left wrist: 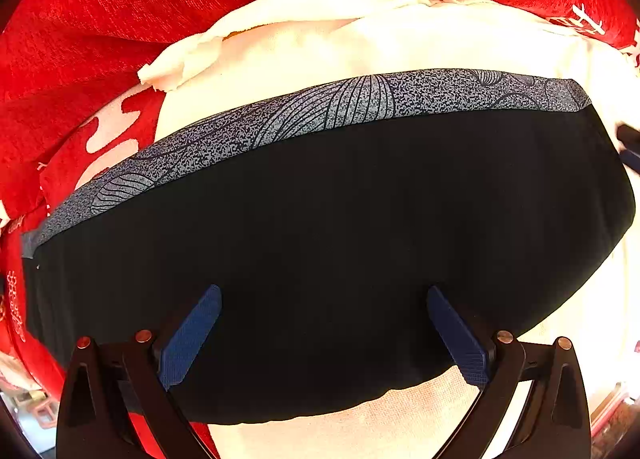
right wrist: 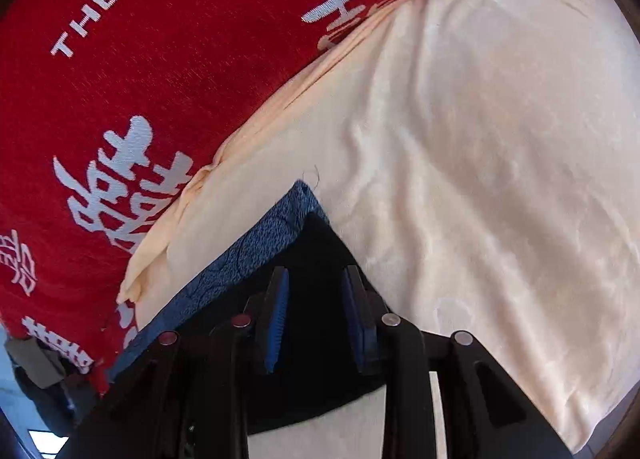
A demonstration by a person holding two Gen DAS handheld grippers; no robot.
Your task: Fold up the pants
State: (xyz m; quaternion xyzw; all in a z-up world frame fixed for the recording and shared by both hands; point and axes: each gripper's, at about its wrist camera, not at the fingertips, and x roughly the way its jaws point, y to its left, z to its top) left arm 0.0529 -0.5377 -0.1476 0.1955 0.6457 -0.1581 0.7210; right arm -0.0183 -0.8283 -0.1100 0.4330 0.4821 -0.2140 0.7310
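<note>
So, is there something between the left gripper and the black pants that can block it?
Nothing visible. The left gripper is open directly over the black pants, which lie on the cream cloth; no other object lies between its fingers and the fabric.

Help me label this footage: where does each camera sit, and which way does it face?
Left wrist: on the left gripper, looking down along wide-open blue fingers over the black pants.
Right wrist: on the right gripper, fingers narrowly apart, at the pants' waistband corner.
Both show the pants, cream cloth and red blanket.
</note>
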